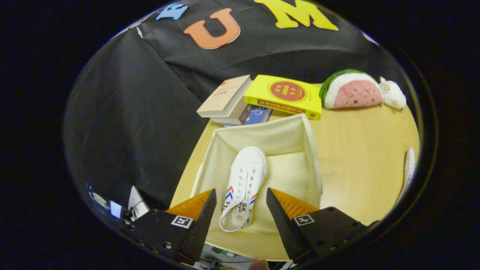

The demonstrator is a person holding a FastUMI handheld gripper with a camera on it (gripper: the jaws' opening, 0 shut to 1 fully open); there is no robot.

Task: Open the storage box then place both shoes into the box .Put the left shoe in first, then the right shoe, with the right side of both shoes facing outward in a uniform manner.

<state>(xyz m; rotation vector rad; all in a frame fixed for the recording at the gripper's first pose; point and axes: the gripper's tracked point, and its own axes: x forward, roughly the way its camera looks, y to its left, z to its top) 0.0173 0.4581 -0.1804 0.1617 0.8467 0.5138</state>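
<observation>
Between the spread fingers, a white shoe (245, 180) is seen lying in the open box (313, 150), toe toward 12 o'clock, heel near the tips. The gripper (241, 204) is held apart above it, clamped on nothing. At 3 o'clock a second shoe (409, 168) is glimpsed on the table (360, 157). Books (258, 99) at 12 and a watermelon plush (354, 90) at 1 are set beyond the box.

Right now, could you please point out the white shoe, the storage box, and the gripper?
white shoe (245, 180): gripper view, on its laced upper, lying inside the box.
storage box (262, 135): gripper view, on its far inner wall.
gripper (241, 198): gripper view, midway between its open fingertips, above the shoe's heel.
</observation>
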